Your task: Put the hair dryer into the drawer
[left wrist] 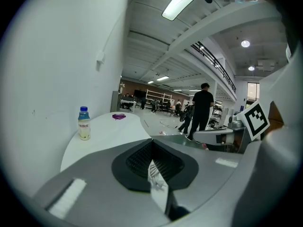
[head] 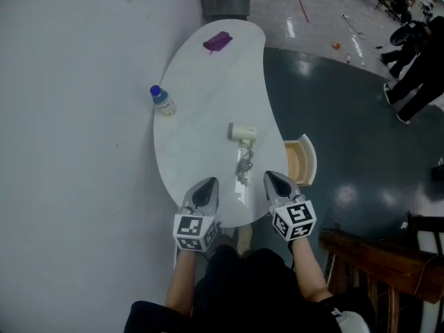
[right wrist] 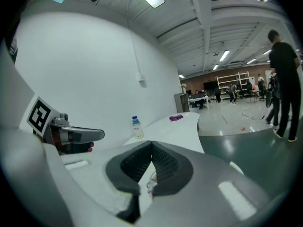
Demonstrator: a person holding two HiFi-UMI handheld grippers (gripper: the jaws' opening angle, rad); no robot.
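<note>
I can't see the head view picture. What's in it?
A white hair dryer lies, cord bunched, in the middle of a curved white table, whose drawer stands open on the right. At the near edge the left gripper and right gripper are both shut and empty. A blue-capped bottle and a purple object sit farther off.
</note>
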